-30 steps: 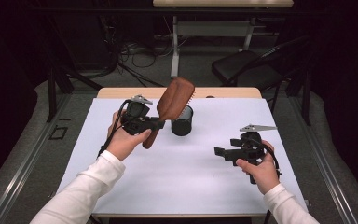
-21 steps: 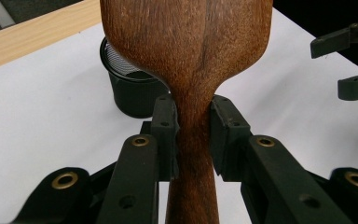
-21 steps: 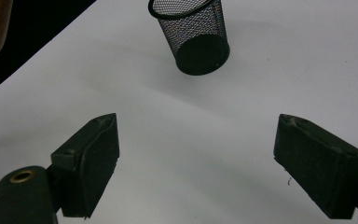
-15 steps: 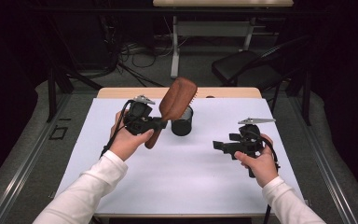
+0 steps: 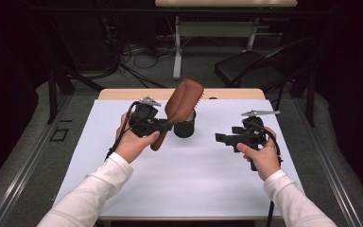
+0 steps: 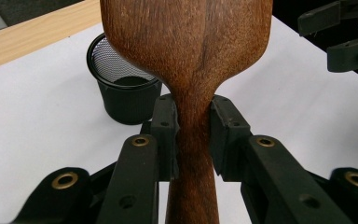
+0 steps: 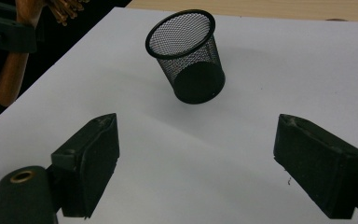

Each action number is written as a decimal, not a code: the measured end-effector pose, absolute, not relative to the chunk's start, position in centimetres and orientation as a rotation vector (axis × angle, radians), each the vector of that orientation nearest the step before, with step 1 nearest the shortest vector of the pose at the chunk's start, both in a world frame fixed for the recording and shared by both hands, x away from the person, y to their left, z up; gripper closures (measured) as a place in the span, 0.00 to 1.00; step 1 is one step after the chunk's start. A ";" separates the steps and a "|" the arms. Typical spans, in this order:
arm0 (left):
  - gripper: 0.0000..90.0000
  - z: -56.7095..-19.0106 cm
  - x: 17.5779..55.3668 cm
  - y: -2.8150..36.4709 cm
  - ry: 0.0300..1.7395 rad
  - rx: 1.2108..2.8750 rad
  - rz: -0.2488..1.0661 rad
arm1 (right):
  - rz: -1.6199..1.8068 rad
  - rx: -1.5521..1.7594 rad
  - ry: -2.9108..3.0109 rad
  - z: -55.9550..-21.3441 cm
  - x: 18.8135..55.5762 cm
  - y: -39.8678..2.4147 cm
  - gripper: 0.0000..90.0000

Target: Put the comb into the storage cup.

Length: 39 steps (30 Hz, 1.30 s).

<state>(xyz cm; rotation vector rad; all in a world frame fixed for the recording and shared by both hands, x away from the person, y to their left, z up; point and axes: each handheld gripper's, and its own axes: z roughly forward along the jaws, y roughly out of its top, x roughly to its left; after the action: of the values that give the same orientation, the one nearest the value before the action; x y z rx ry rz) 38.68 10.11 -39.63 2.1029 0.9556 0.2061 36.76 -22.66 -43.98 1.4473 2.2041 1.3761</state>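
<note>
A brown wooden hairbrush (image 5: 183, 104) is held up over the table, its head above a black mesh cup (image 5: 185, 126). My left gripper (image 5: 166, 126) is shut on the brush's narrow handle (image 6: 193, 135), pads pressing both sides. The mesh cup (image 6: 123, 88) stands upright and empty on the white table, just behind the brush. My right gripper (image 5: 220, 138) hovers at the right of the table, jaws wide open with nothing between them, pointing toward the cup (image 7: 186, 56). The brush handle (image 7: 11, 70) and bristles show at that view's left edge.
The white table top (image 5: 189, 175) has a wooden strip (image 5: 123, 93) along its far edge. Beyond it stand a dark chair (image 5: 250, 71), a desk frame and floor cables. The right gripper's jaws (image 6: 345, 42) show at the left gripper view's upper right.
The left hand has carried the brush a little to the right, over the cup. The right gripper has risen slightly and edged left. Neither grip has changed.
</note>
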 end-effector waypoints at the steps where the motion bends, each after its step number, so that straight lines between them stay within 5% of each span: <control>1: 0.81 -39.7 38.7 10.1 0.952 2.101 0.202 | 1.374 1.444 2.205 -43.9 36.9 -22.6 0.15; 39: 0.81 -40.7 39.0 9.0 0.940 2.098 0.176 | 1.388 1.439 2.218 -40.9 39.7 -19.7 0.16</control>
<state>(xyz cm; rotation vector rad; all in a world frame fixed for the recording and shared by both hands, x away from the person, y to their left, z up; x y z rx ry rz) 38.97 9.00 -40.67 2.0984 0.9405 0.1756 39.67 -19.67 -40.87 1.4394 2.2180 1.3884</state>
